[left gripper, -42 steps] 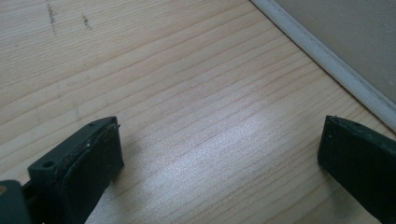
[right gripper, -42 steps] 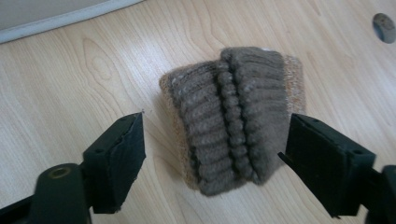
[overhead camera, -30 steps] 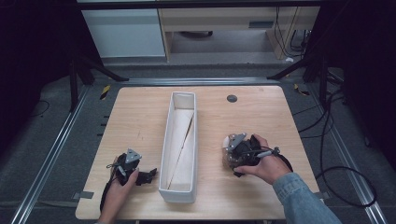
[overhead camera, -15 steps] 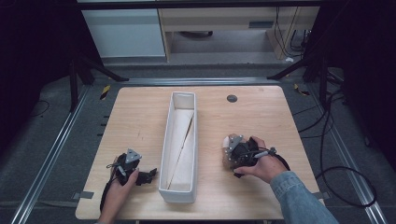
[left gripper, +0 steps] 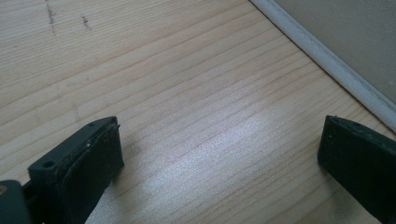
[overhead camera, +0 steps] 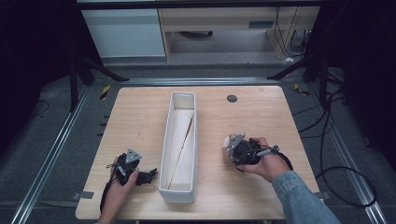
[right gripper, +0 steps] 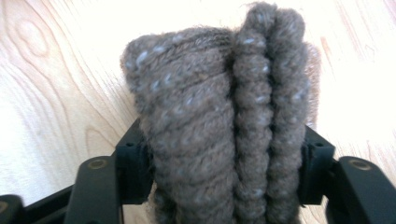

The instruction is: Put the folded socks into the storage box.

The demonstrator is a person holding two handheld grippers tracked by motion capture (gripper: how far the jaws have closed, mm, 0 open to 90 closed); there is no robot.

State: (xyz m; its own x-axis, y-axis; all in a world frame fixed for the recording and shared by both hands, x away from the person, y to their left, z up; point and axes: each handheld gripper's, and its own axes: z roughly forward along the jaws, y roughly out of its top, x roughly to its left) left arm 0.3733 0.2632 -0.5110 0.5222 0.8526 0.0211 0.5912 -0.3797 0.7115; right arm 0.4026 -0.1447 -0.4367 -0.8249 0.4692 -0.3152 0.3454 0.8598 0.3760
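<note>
A brown knitted bundle (right gripper: pixel 219 121), folded into thick ribs, lies on the wooden table (overhead camera: pixel 261 121) right of the long white box (overhead camera: pixel 176 193). My right gripper (right gripper: pixel 224 163) has just been closing on it, and both pads now press its sides. In the high view a hand holds this gripper (overhead camera: pixel 233 150) right of the box. My left gripper (left gripper: pixel 219 158) stands open just over bare wood, nothing between its jaws. In the high view this left gripper (overhead camera: pixel 147 177) points at the box's near left wall.
The box runs lengthwise down the table's middle and holds a pale folded sheet (overhead camera: pixel 181 140). Its rim (left gripper: pixel 327 60) shows close to the left gripper. A small black disc (overhead camera: pixel 232 98) lies at the far right. Metal rails and cables flank the table.
The right hand has shifted only slightly beside the box. The left hand and its gripper have stayed put.
</note>
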